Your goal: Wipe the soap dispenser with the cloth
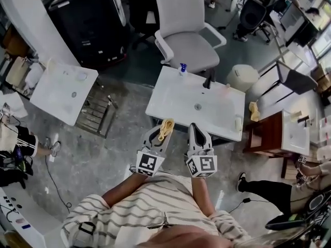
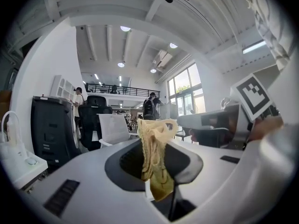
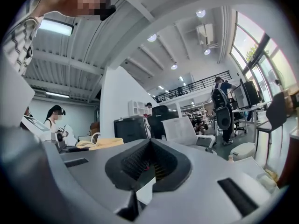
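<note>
At the lower middle of the frame a person [image 1: 150, 205] in a striped shirt holds two grippers out level, side by side, at the near edge of a white counter [image 1: 222, 112]. The left gripper [image 1: 162, 133] has its fingers [image 2: 88, 181] clamped on a yellow cloth [image 1: 166, 126]. In the left gripper view the cloth is bunched between them, rising above the tips and hanging crumpled into the gap below. The right gripper [image 1: 197, 129], just beside it toward the right of the frame, has its fingers [image 3: 84, 181] pressed together with nothing between them.

The counter has a small round drain [image 1: 198, 106] in its middle and a dark tap [image 1: 208, 80] at its far edge. The soap dispenser [image 1: 182, 69], a small bottle with a blue top, stands upright on that same far edge, just left of the tap. It is toward the upper middle of the frame and well apart from both grippers and the cloth.

Behind the dispenser is a pale office chair [image 1: 186, 35], and a pale bin [image 1: 242, 77] stands to the right of it. A second white counter [image 1: 62, 89] sits at the left of the frame, with a black cabinet [image 1: 88, 19] above it at the upper left. A second yellow rag [image 1: 253, 111] lies just past the first counter's right edge; what it rests on I cannot make out.
</note>
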